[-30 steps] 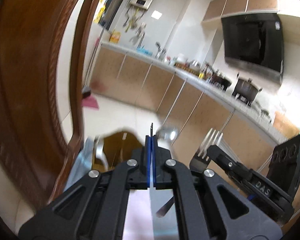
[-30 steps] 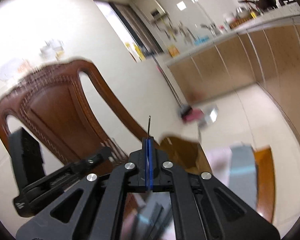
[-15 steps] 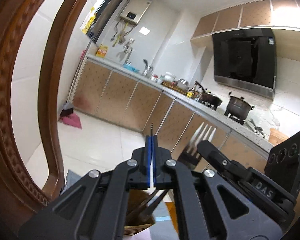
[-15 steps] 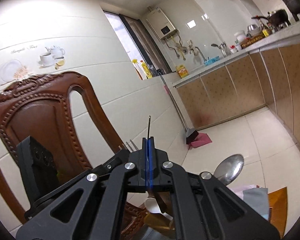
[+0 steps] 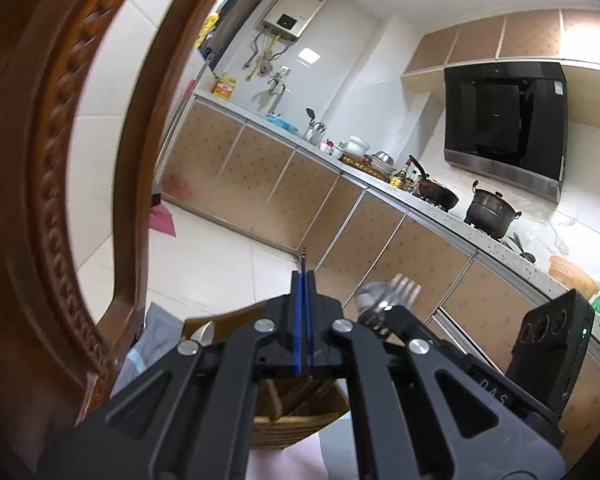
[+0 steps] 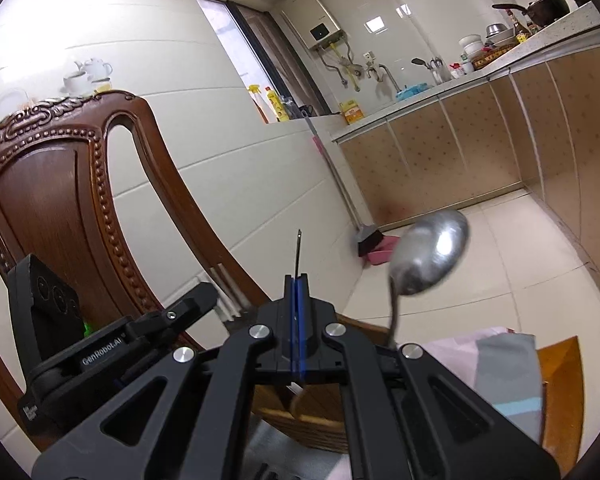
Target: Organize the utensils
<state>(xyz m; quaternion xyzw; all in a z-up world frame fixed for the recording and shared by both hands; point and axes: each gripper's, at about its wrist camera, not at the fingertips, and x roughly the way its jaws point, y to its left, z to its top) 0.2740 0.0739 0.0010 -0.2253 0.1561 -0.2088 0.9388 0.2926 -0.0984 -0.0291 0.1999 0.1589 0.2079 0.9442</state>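
left gripper (image 5: 304, 280) closed on fork (image 5: 406, 286) | right gripper (image 6: 296, 280) closed on spoon (image 6: 432, 256), bowl at 2 o'clock | both above wooden holder (image 6: 312, 412) | drop-in left

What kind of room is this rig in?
A home kitchen, most likely: a counter with a pot on a stove, a black range hood above it, and a wall-mounted water heater by the tap.

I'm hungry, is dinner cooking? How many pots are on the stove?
2. A dark pan sits on the left; a grey pot stands to its right, under the black hood. More may be hidden beyond the picture's edge.
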